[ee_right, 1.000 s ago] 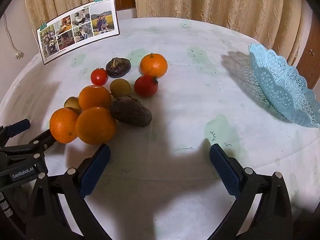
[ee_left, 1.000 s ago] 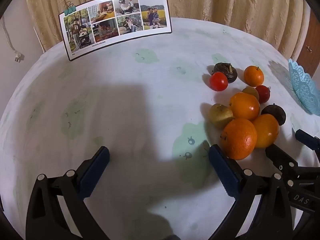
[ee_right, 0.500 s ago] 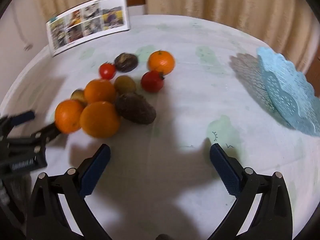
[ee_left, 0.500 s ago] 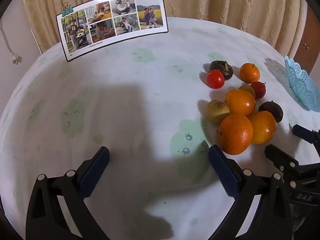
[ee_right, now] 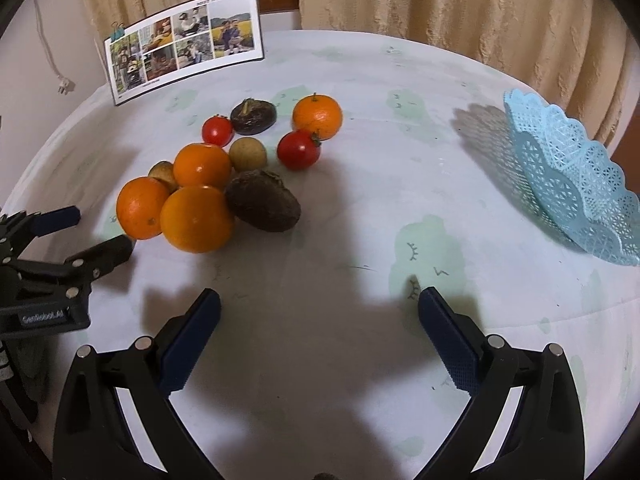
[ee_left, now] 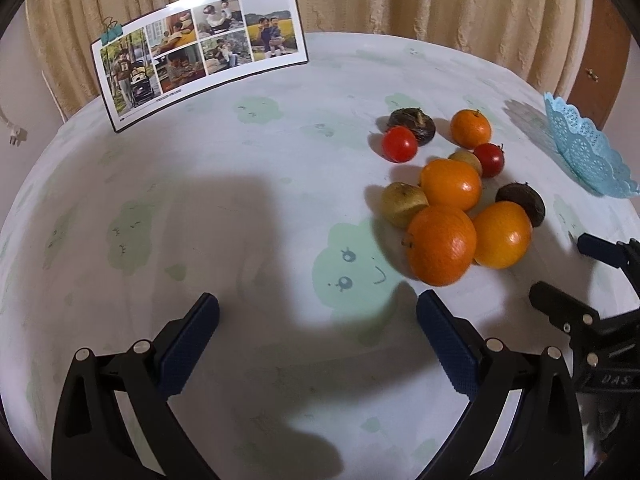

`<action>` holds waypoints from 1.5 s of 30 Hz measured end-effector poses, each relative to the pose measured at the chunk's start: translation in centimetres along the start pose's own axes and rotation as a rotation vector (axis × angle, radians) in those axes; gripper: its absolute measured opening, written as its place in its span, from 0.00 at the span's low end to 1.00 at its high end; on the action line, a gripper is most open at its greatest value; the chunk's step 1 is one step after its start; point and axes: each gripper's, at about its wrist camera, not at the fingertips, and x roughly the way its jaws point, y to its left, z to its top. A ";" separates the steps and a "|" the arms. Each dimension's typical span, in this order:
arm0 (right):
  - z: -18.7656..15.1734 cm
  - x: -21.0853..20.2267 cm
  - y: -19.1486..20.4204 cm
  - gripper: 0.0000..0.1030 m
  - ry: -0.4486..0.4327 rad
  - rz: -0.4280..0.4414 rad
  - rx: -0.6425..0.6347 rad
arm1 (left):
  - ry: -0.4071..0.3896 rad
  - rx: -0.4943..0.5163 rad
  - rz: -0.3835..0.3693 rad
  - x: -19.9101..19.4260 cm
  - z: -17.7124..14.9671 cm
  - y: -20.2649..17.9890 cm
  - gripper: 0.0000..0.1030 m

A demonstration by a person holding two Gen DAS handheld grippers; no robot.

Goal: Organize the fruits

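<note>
A round table (ee_right: 360, 80) under a pale cloth printed with green cloud faces fills both views, its far rim curving in front of beige curtains (ee_right: 460, 8), with a white wall and a hanging plug to the far left. A wide stretch of bare cloth lies open between the fruit pile and the blue lace basket (ee_right: 572, 184), which sits tilted at the right edge; the right wrist view shows its whole openwork wall, while the left wrist view catches only a slice. A photo collage card (ee_left: 200, 52), held by teal clips, stands at the far left, well apart from everything. The fruit sits in one cluster left of centre: three large oranges (ee_right: 198, 218) touching each other nearest, a dark brown avocado (ee_right: 262, 200) against them on the right, a tangerine (ee_right: 317, 116) at the far side, then a dark round fruit, two yellowish fruits and two small red tomatoes (ee_right: 299, 149). The left gripper (ee_left: 318, 320) hangs over bare cloth left of the pile, fingers spread wide and holding nothing. The right gripper (ee_right: 320, 316) is likewise wide open and empty, over the open cloth near the pile's right side.
</note>
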 end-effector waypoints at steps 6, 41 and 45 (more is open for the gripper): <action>-0.1 -0.1 -0.6 0.97 -0.004 -0.015 0.035 | 0.003 -0.001 0.001 -0.1 0.0 -0.1 0.95; 0.0 -0.1 -0.5 0.98 -0.002 -0.027 0.029 | 0.000 -0.007 0.002 -0.2 -0.1 0.0 0.95; 0.0 -0.1 -0.5 0.98 -0.002 -0.027 0.028 | 0.001 -0.006 0.003 -0.2 -0.1 0.1 0.95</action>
